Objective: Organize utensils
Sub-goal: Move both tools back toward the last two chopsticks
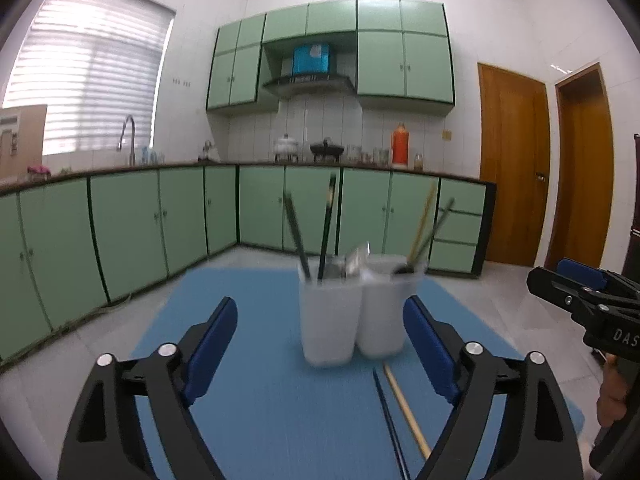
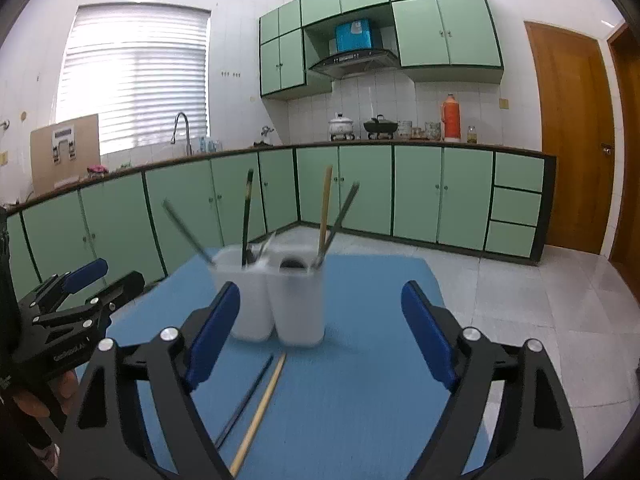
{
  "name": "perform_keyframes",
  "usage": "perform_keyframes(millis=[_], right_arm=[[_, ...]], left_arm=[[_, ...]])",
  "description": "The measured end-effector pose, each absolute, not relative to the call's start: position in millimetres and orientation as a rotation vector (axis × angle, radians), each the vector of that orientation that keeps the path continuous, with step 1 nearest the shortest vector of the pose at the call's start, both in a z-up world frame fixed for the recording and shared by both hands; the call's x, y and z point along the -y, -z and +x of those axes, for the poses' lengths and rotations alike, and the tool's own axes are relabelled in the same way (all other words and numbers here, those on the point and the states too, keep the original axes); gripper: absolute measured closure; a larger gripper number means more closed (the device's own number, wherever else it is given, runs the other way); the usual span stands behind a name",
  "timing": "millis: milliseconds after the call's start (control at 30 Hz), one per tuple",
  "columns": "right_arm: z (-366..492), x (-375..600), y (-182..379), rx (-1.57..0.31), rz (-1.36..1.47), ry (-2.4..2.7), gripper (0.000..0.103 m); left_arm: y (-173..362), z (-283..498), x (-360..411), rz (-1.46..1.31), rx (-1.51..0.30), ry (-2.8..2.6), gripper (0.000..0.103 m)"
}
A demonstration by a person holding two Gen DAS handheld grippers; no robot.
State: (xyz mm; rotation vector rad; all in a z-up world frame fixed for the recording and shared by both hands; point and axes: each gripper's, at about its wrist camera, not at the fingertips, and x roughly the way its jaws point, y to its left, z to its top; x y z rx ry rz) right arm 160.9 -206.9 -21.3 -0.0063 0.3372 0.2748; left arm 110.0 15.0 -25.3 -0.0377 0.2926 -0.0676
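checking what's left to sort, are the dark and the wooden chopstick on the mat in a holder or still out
Out. The dark chopstick and wooden chopstick lie flat, side by side, on the blue mat, in front of the two white holders.

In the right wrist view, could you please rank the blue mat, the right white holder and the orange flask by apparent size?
1. blue mat
2. right white holder
3. orange flask, though it stands far from the camera, so it looks smaller.

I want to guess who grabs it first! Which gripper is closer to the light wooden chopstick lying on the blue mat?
Left, narrowly. The wooden chopstick lies between the left gripper's open jaws, near its right finger. In the right wrist view it lies near the right gripper's left finger.
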Motion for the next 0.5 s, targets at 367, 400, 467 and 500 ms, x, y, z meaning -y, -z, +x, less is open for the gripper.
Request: perform_keyframes(millis=[367,400,467,500], right_arm=[[108.8,199.6,81.7,-0.439,0.004,-0.284,0.009],[105.4,197.7,87.8,-0.452,0.006,-0.286,0.009],[99.2,194.9,98.1,-0.468,0.004,-0.282,0.009],[95.4,192.6,104.2,-0.475,0.000,-0.276,0.009]], left_arm=[[80.4,60.9,-21.3,-0.067,-0.424,0.039,0.011],[84.0,56.8,-22.0,-0.068,-0.432,0.036,0.011],[90.5,49.9,-21.8,-0.061,-0.439,0.028,0.011],[94.6,45.5,-21.4,-0.052,-0.446,0.022,0.010]])
